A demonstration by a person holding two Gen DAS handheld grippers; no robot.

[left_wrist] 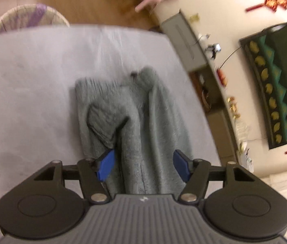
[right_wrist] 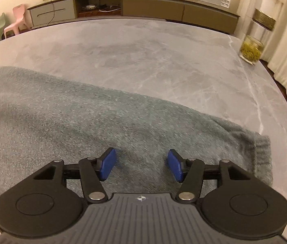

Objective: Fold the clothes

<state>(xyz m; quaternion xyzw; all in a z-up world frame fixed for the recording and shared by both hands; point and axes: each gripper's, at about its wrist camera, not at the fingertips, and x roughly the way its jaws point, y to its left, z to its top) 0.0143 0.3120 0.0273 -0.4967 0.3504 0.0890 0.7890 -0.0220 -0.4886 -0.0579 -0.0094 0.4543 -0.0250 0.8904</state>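
Lying on the grey counter (right_wrist: pixel 163 61), the grey-green sweater (left_wrist: pixel 135 109) is looking partly folded lengthwise; both the left hand-held gripper (left_wrist: pixel 143 166) and right hand-held gripper (right_wrist: pixel 142 165) are hovering released, grasping nothing, with further folds remaining.

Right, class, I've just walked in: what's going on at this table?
A person with a gripper in each hand is folding a grey-green knitted sweater on a grey marble table. The left gripper and right gripper both hang open just above the fabric, holding nothing. The sweater lies partly folded, a sleeve laid over the body.
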